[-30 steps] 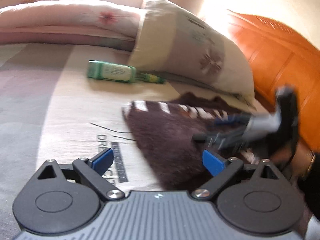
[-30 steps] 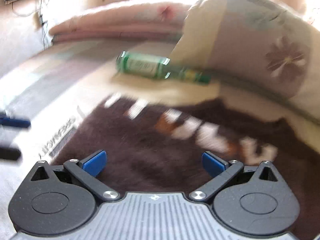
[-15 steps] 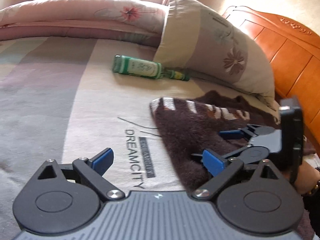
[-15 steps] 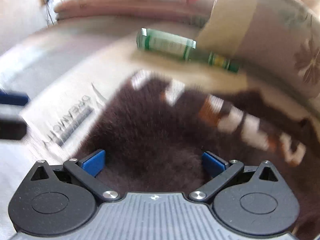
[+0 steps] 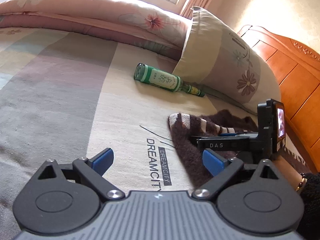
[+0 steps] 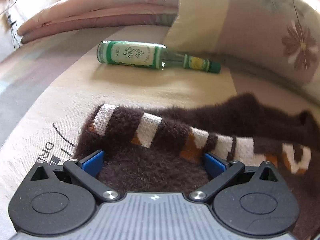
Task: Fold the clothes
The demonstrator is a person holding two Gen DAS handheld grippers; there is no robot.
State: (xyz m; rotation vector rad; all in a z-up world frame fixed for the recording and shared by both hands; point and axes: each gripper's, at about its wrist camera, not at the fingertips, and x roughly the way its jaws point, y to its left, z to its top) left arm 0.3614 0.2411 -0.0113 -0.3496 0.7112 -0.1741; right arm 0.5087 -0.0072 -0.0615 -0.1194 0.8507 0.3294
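On striped bedsheet (image 5: 60, 100), fuzzy brown sweater (image 6: 144, 168)

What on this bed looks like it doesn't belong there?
The green glass bottle stands out: it lies on its side on the bed sheet, its neck toward the pillow, beyond the brown sweater being folded. No spill shows.

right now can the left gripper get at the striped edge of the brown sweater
Probably yes. The left gripper is open over bare bedsheet, and the brown sweater has its striped edge just ahead to the right. The right gripper is over the sweater further along, not blocking that corner.
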